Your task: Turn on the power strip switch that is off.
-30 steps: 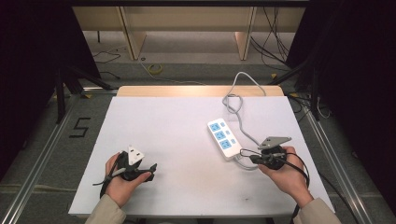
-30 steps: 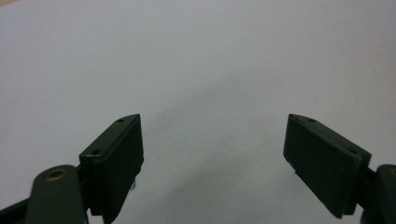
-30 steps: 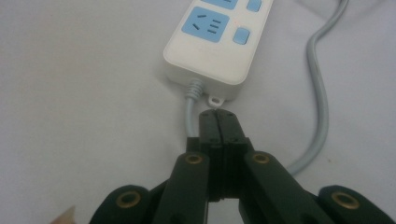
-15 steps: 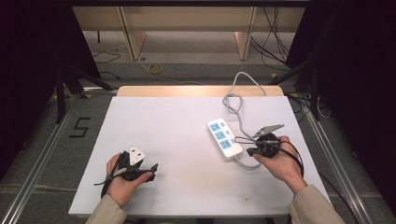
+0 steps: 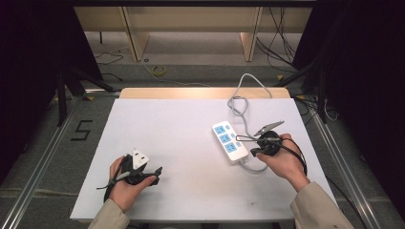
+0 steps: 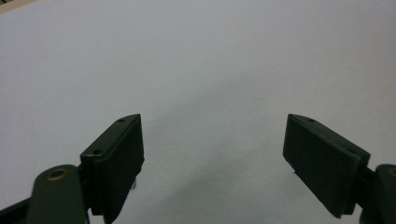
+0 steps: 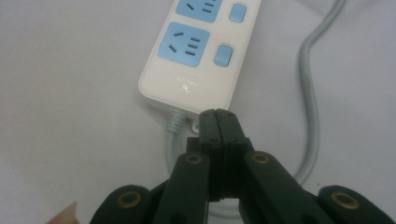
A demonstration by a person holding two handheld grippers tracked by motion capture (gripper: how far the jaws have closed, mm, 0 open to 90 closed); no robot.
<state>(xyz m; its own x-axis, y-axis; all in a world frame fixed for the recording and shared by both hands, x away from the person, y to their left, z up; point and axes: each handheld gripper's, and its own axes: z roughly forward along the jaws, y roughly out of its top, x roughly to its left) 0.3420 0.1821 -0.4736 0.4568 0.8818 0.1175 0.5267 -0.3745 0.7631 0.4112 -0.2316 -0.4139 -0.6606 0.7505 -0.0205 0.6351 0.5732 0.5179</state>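
The power strip [image 5: 230, 142] lies right of centre in the high view on the white table [image 5: 181, 129]. The right tongs [image 7: 218, 122], clenched and empty, touch or nearly touch its cord end: an approach step. The left tongs [image 6: 212, 158] are released, lower left. Next likely: a controlled push or opening to grasp.

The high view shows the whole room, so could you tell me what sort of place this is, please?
Probably a lab or recording workshop, not a home: a white-topped table on a metal-railed floor with a taped number 5, loose cables behind, and a power strip laid out for handling.
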